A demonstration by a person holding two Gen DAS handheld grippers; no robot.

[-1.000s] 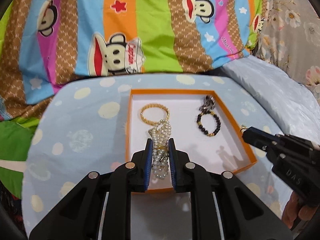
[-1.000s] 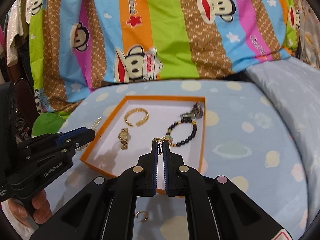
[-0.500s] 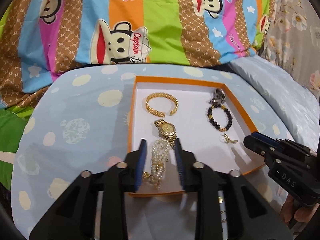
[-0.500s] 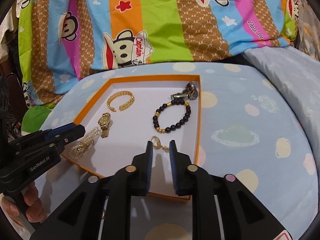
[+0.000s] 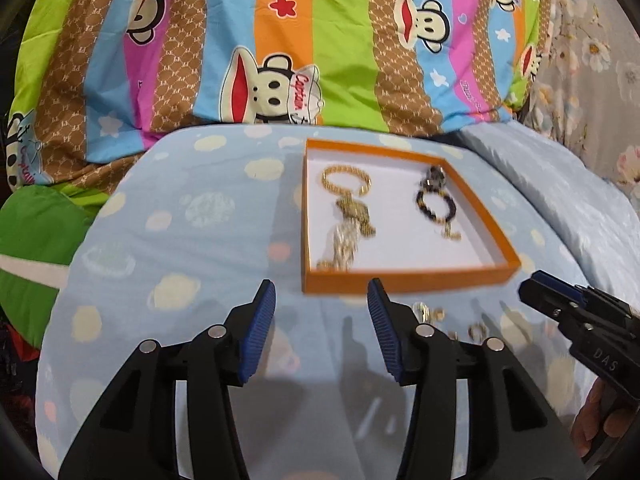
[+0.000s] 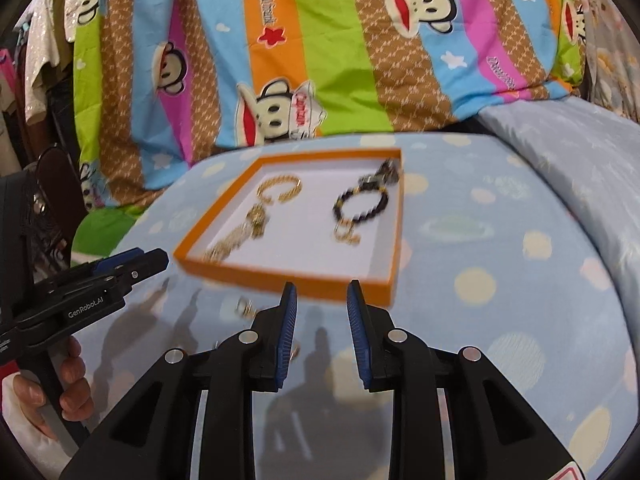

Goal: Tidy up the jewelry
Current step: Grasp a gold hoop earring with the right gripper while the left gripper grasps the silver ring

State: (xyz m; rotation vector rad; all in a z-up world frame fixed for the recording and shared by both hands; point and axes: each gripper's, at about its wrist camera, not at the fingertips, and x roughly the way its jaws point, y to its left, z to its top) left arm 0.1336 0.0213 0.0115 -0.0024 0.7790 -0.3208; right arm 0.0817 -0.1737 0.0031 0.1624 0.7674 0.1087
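Observation:
An orange-rimmed tray (image 5: 408, 280) (image 6: 320, 284) with a white floor lies on the spotted blue cloth. It holds a gold bangle (image 5: 346, 180), a gold watch (image 5: 356, 212), a pearl bracelet (image 5: 344, 246), a black bead bracelet (image 5: 436, 204) and a small gold earring (image 6: 346, 234). My left gripper (image 5: 321, 292) hangs just short of the tray's near rim. Its jaws are opening and nothing is between them. My right gripper (image 6: 321, 292) is also before the near rim, with its jaws opening and empty. Each gripper shows at the side of the other's view.
Small loose rings (image 5: 430, 314) (image 6: 244, 306) lie on the blue cloth between the tray and the grippers. A striped cartoon-monkey blanket (image 5: 280, 60) rises behind the tray. A person's fingers (image 6: 72, 380) hold the left gripper's handle.
The left gripper let go of the pearl bracelet and the right let go of the gold earring; both pieces now lie in the tray. Both grippers drew back off the tray and opened wider.

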